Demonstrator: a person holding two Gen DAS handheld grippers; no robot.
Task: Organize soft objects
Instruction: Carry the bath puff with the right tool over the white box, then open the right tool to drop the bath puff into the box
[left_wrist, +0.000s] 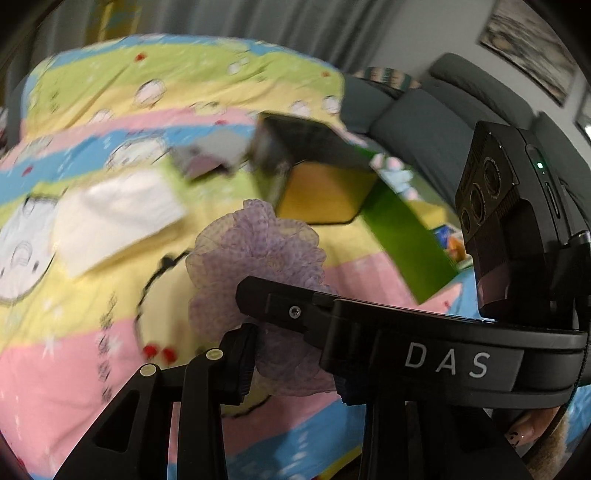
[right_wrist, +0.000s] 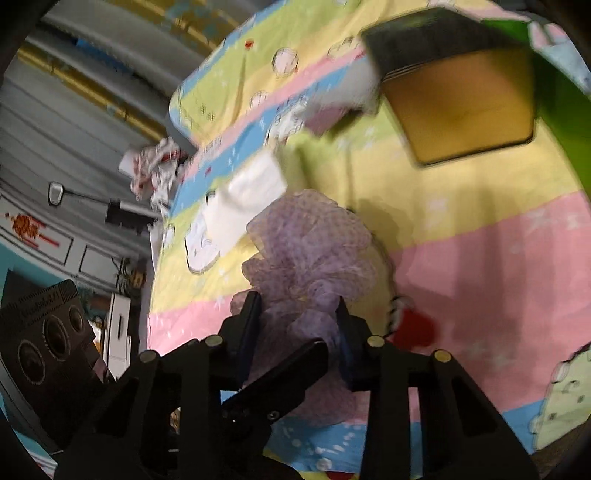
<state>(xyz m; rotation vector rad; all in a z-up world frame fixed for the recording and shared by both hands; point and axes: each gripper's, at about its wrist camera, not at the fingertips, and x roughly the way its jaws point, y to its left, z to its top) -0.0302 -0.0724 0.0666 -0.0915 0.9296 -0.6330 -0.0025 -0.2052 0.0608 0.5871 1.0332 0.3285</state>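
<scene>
A frilly lilac mesh puff (left_wrist: 258, 251) is held up over the patterned bedspread (left_wrist: 92, 369). My left gripper (left_wrist: 295, 362) is shut on its lower part; the right gripper's finger crosses in front of it in the left wrist view. My right gripper (right_wrist: 299, 332) is also shut on the puff (right_wrist: 314, 243), and the left gripper's finger crosses between its fingers. A folded white cloth (left_wrist: 114, 218) lies on the bed to the left, also in the right wrist view (right_wrist: 247, 199). An open box (left_wrist: 321, 184) with a brown floor and green flap sits beyond, also at the right wrist view's top right (right_wrist: 461, 107).
A small grey and mauve item (left_wrist: 210, 157) lies left of the box. A grey sofa (left_wrist: 424, 122) stands behind the bed. A pale soft toy (left_wrist: 397, 173) lies by the box's green flap. Crumpled patterned cloth (right_wrist: 155, 166) hangs at the bed's far edge.
</scene>
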